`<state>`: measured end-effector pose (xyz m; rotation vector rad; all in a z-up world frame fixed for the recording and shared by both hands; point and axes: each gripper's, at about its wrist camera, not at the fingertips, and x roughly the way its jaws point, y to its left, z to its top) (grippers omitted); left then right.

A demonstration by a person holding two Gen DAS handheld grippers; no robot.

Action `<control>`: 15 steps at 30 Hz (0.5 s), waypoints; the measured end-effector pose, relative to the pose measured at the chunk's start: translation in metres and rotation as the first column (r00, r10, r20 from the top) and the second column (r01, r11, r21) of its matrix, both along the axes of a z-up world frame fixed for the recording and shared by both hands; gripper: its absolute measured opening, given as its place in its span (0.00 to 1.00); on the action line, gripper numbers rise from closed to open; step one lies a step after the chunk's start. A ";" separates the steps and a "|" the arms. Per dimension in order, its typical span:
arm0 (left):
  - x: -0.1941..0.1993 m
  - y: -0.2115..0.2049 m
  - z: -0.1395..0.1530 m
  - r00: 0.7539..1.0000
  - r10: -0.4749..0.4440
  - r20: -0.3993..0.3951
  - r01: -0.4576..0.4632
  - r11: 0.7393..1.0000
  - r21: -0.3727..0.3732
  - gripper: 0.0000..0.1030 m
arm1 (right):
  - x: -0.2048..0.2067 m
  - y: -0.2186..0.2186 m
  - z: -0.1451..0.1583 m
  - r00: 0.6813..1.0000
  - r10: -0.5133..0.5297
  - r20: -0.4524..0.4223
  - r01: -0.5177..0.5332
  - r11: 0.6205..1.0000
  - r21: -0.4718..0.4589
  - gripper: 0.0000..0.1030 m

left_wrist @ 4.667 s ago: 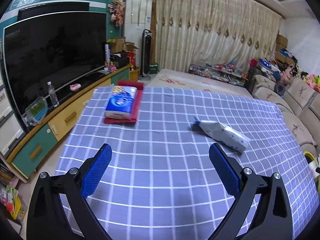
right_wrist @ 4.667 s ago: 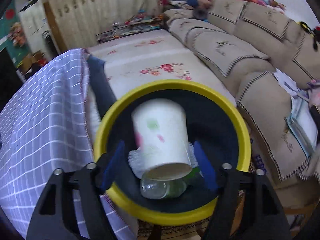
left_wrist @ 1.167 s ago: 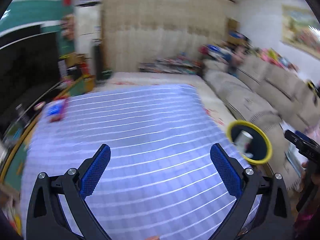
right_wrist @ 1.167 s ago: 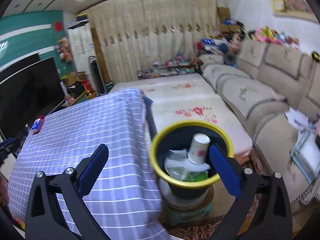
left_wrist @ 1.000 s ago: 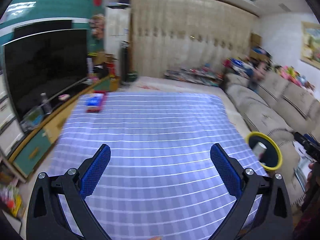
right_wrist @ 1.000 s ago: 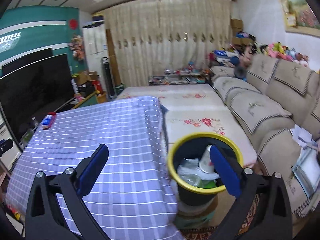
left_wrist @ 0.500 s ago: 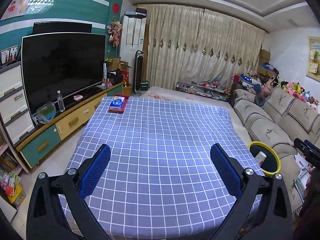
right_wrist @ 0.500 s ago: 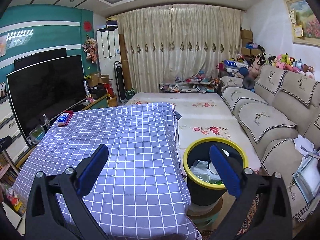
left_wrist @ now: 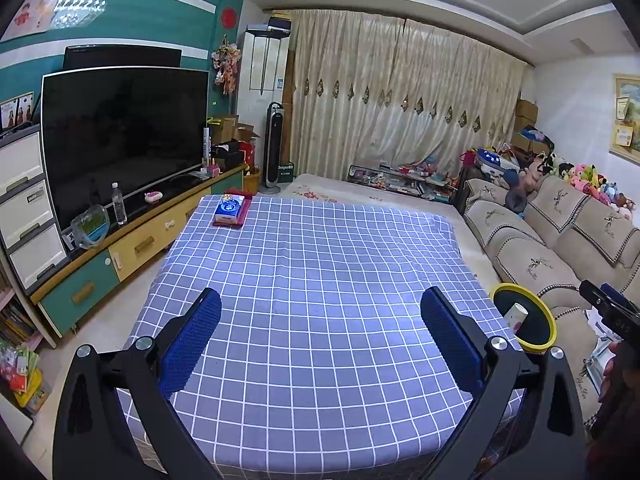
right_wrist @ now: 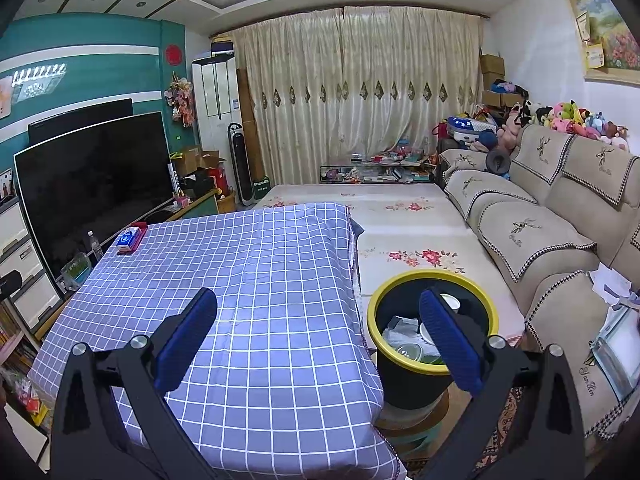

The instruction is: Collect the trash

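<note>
My left gripper (left_wrist: 320,344) and right gripper (right_wrist: 318,340): jaws apart, empty, over the checked tablecloth (left_wrist: 312,280). Yellow-rimmed bin (right_wrist: 434,280): paper cup (left_wrist: 516,315), seemingly crumpled wrappers.

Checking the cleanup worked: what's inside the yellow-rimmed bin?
The yellow-rimmed bin holds a paper cup, white crumpled wrapping and a clear bottle. The right gripper's finger hides part; anything underneath is covered.

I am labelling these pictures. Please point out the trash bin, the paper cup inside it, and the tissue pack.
trash bin (right_wrist: 404,280): right wrist view, yellow rim.
paper cup (left_wrist: 516,314): left wrist view, side wall.
tissue pack (left_wrist: 229,209): left wrist view, blue top.
</note>
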<state>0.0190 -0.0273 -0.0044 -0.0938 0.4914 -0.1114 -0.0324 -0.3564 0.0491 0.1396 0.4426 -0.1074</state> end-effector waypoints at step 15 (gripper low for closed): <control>0.009 -0.001 -0.002 1.000 0.002 -0.008 -0.001 1.000 0.003 0.95 | 0.004 -0.001 0.001 1.000 -0.002 0.000 0.002 1.000 0.001 0.94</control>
